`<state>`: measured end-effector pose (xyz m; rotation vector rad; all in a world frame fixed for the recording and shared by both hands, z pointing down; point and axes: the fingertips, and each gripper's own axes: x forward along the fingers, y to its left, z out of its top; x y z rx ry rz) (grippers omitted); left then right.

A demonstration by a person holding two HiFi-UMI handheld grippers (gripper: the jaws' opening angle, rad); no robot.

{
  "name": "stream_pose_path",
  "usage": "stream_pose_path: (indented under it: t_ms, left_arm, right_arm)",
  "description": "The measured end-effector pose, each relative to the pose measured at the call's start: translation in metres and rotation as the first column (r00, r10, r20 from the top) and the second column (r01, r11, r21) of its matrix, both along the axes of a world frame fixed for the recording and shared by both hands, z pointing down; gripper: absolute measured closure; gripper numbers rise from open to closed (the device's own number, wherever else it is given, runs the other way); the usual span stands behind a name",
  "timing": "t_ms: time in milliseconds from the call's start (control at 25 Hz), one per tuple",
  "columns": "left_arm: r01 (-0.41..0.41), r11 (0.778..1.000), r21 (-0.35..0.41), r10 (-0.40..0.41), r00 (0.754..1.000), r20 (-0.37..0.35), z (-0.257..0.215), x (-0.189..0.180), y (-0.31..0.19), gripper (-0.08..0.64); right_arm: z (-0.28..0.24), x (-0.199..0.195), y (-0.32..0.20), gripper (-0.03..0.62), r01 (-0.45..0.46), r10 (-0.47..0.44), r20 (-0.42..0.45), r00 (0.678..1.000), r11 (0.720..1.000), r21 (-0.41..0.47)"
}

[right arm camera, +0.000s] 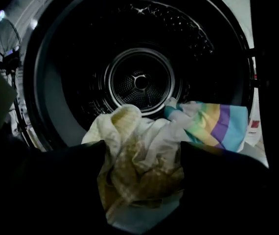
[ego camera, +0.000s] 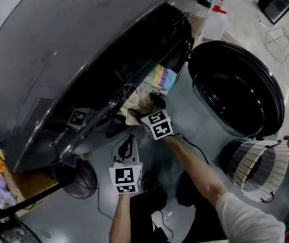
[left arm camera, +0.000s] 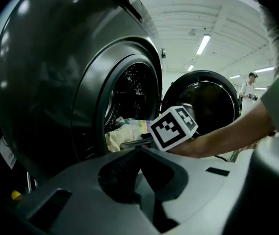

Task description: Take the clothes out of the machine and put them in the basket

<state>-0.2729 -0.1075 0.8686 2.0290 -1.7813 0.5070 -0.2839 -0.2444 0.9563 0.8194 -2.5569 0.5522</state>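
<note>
The right gripper (right arm camera: pixel 142 153) sat at the mouth of the washing machine (ego camera: pixel 73 44). Its jaws were spread wide, with a crumpled cream cloth (right arm camera: pixel 125 126) bunched between them but not pinched. A pastel striped garment (right arm camera: pixel 218 124) lay touching that cloth on its right, both at the front lip of the drum (right arm camera: pixel 139 43). The left gripper (ego camera: pixel 130 137) hung lower, outside the opening, clenched on nothing. The door (ego camera: pixel 236 90) stood swung wide, and the slatted basket (ego camera: pixel 258 171) sat on the floor beyond it, on the person's right.

The step looked like the grab for the cream piece. It would go best if the jaws pushed in deeper to straddle a thick fold rather than a loose edge, then closed firmly. The cloth should then be lifted over the lip, so the striped garment did not drag out onto the floor
</note>
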Motion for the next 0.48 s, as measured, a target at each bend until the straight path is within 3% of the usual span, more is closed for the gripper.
stream_pose_path:
  t_ms: [200,480]
  left_arm:
    - [0.012,1.000,-0.003,-0.012,1.000,0.000,0.012,-0.011,0.000,0.543]
    - [0.020,1.000,-0.004,-0.020,1.000,-0.016,0.007,-0.012,0.002,0.543]
  right_arm:
    - [0.027,-0.010,-0.003,0.133,0.023,-0.025,-0.036,0.999,0.998,-0.050]
    - [0.019,-0.022,0.017,0.428,0.125,-0.131,-0.091,0.987,0.990,-0.070]
